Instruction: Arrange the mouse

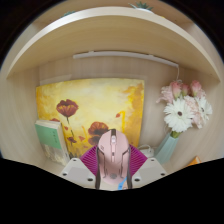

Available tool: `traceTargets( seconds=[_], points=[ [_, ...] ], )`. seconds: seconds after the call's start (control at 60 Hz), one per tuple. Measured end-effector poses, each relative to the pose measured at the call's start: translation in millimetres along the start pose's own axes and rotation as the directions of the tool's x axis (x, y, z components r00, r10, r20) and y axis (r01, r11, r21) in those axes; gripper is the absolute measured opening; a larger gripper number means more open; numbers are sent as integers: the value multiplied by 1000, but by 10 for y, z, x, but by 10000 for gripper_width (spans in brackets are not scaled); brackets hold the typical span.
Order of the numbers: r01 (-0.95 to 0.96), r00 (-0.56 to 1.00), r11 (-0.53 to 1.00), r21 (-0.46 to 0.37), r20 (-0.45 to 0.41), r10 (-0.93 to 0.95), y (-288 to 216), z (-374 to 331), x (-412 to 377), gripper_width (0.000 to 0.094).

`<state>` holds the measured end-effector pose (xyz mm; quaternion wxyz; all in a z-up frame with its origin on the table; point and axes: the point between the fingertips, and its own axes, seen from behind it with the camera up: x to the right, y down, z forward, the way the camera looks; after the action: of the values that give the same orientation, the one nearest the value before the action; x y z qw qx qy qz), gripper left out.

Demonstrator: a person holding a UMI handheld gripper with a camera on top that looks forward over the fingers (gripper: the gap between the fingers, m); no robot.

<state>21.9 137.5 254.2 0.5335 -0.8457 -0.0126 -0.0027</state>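
- Gripper view: gripper [113, 172] has its two fingers clamped on a pink mouse [113, 152]; the magenta pads [92, 163] press against both of its sides.
- Mouse sits between the fingers, long axis pointing forward, its far end sticking out past the fingertips. Can't tell whether it rests on any surface.
- Beyond the mouse: yellow painting [90, 112] with red poppies, leaning against the back wall of a light wooden shelf [110, 25].
- Off to one side of the painting: vase [167, 146], pale teal, holding a bouquet [184, 103] of pink tulips and a white daisy.
- Other side, in front of the painting: a greenish book-like item [51, 138], details unclear.
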Motion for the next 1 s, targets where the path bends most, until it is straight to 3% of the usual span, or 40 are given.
traceTargets(
  seconds=[0.117,0.25,0.433,0.55,0.65,0.85,0.95,1.0],
  points=[
    [5,999,999,-36,-46,-7,247,-10,723,361],
    [-10,998,983,-185,-63,-2,1167,232,1280,360],
    [-16,999,930,-367,-35,3,2316,577,1470,359],
    [-27,1000,913,-406,1,30,2634,727,1386,362],
    [-49,999,921,-386,-5,51,2609,772,1376,380],
    [-42,999,916,-400,-19,37,2611,785,1397,576],
    [-21,999,904,-427,-51,-1,2562,700,1471,861],
    [-32,998,912,-408,-56,10,2423,638,1417,859]
  ],
)
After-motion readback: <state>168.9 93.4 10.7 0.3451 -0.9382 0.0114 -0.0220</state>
